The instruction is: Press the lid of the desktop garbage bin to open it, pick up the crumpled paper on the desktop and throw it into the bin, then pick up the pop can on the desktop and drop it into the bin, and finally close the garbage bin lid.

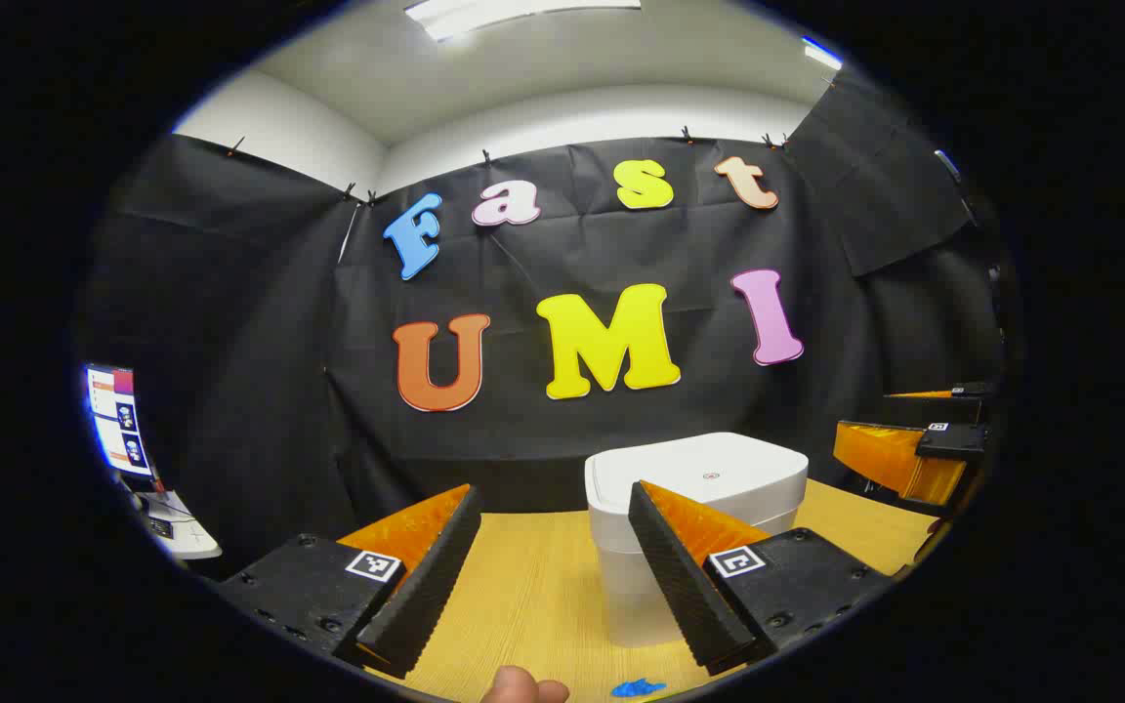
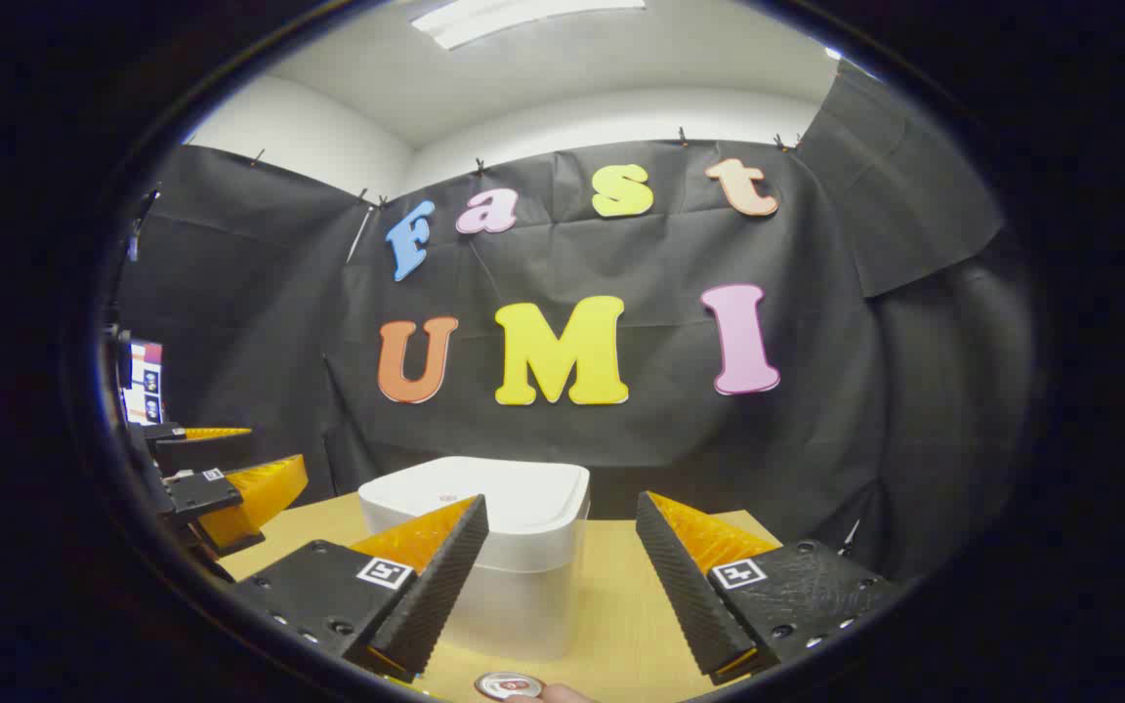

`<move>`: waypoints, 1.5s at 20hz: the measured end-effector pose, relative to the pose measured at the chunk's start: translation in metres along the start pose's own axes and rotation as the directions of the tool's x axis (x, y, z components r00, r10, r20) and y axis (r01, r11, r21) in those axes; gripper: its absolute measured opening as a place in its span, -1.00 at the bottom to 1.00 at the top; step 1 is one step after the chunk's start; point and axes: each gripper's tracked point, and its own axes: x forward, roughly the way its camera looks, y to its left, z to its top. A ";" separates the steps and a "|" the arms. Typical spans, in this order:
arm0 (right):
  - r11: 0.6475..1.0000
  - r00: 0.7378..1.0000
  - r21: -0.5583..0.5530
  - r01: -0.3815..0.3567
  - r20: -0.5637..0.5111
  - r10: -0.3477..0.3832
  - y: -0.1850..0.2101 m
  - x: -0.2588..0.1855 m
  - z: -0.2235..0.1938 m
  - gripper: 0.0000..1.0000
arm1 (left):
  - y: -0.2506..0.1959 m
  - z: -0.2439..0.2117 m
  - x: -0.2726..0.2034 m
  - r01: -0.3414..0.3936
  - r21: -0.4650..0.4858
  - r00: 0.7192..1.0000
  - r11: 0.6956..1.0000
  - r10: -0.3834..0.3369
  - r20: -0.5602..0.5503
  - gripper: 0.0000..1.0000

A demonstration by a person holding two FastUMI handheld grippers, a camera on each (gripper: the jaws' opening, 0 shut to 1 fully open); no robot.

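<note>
Left gripper (image 1: 553, 576) hangs low over the wooden worktop (image 1: 533, 596), jaws wide apart, nothing between them; right gripper (image 2: 562, 586) likewise low over the worktop, jaws wide apart and empty.

Garbage bin (image 1: 694, 517) is white, stands upright on the worktop near the back wall, lid (image 1: 709, 474) flat and closed; in the left gripper view it sits ahead and a little right, partly behind that gripper's right finger; in the right gripper view the bin (image 2: 514, 566) sits ahead and a little left, partly behind that gripper's left finger, lid (image 2: 484, 493) down.

Pop can (image 2: 507, 685): its round top peeks in at the bottom edge of the right gripper view, on the worktop in front of the bin, with a fingertip (image 2: 553, 694) just beside it; cannot tell if they touch. A fingertip (image 1: 521, 686) also shows at the bottom edge of the left gripper view; a small blue thing (image 1: 637, 688) lies on the worktop beside it, too cut off to identify.

Right gripper seen at the right edge of the left gripper view, left gripper at the left edge of the right gripper view, both well apart from the bin. A monitor (image 1: 118, 420) stands at far left.
</note>
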 end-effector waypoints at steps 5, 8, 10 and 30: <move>1.000 1.000 -0.004 -0.011 0.015 0.011 0.003 -0.002 0.005 0.89 | 0.003 0.003 -0.003 -0.004 -0.005 1.000 1.000 0.004 0.009 0.96; 1.000 0.999 0.000 -0.001 0.043 0.001 -0.001 -0.002 0.012 0.89 | 0.005 0.002 -0.005 -0.007 -0.002 1.000 1.000 0.007 0.010 0.96; 1.000 0.999 0.001 -0.010 0.051 0.010 0.002 0.000 0.013 0.89 | 0.004 0.003 -0.004 -0.003 -0.004 1.000 1.000 0.003 0.013 0.96; 0.997 0.996 -0.010 -0.078 -0.030 0.078 0.014 0.034 0.002 0.89 | 0.007 -0.010 -0.003 0.003 -0.008 1.000 1.000 -0.003 -0.013 0.96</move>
